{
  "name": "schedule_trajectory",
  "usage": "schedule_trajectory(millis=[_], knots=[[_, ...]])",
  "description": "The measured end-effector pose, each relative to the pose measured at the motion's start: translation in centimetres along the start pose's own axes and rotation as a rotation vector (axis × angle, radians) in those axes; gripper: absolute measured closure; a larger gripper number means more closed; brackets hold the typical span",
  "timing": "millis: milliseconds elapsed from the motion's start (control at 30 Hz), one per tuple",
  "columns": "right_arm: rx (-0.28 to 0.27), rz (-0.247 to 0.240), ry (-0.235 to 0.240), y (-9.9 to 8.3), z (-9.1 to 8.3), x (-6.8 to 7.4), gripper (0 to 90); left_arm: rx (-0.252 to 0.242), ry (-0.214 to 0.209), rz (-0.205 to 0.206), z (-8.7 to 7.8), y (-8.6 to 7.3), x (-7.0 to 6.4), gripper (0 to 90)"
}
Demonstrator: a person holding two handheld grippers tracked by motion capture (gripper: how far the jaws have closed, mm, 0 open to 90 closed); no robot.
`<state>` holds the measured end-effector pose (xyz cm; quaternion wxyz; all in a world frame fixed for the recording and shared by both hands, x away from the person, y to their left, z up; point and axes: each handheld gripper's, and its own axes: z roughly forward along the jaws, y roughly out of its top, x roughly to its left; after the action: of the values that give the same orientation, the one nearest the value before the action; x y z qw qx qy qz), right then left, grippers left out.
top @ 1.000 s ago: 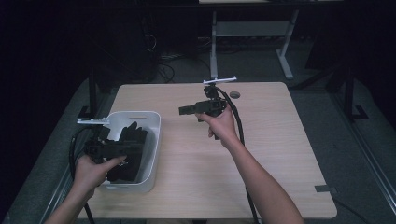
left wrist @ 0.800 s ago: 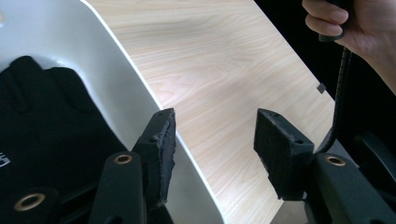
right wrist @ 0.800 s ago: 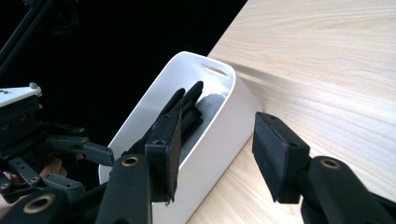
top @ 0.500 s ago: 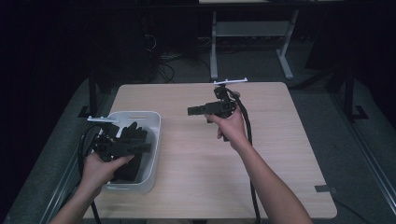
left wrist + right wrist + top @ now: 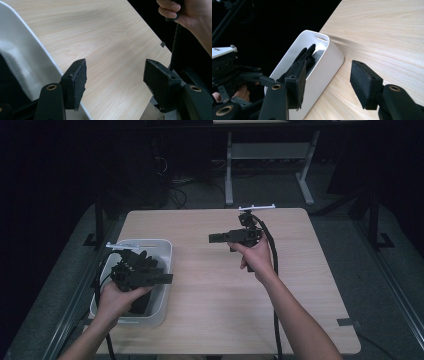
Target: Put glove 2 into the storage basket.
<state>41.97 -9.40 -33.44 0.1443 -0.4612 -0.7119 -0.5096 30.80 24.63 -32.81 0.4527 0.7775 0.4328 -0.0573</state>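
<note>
Hovering over white bin [image 5: 162, 251] — left hand-held gripper [image 5: 167, 279] wide open, empty | right hand-held gripper [image 5: 214, 238] likewise

Bin [image 5: 161, 251] at my nine o'clock: white, its contents black. Table [image 5: 210, 295]: pale wood grain. My grippers, left [image 5: 167, 279] and right [image 5: 214, 238]: black.

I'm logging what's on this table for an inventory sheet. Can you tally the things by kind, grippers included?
White bins: 1, the white bin at the table's left edge.
Dark items inside the bin: 1 black heap; I cannot tell how many pieces.
Hand-held grippers: 2, the left gripper over the bin and the right gripper above mid-table, both with fingers apart.
Total: 4.
</note>
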Motion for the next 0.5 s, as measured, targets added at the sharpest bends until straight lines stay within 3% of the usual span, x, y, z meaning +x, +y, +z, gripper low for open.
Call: schedule_trajectory(millis=[500], knots=[[-0.035,0.022,-0.023,-0.8,-3.1,-1.5,44.3,0.014,-0.027,0.011,2.0,0.7,-1.0,30.4]])
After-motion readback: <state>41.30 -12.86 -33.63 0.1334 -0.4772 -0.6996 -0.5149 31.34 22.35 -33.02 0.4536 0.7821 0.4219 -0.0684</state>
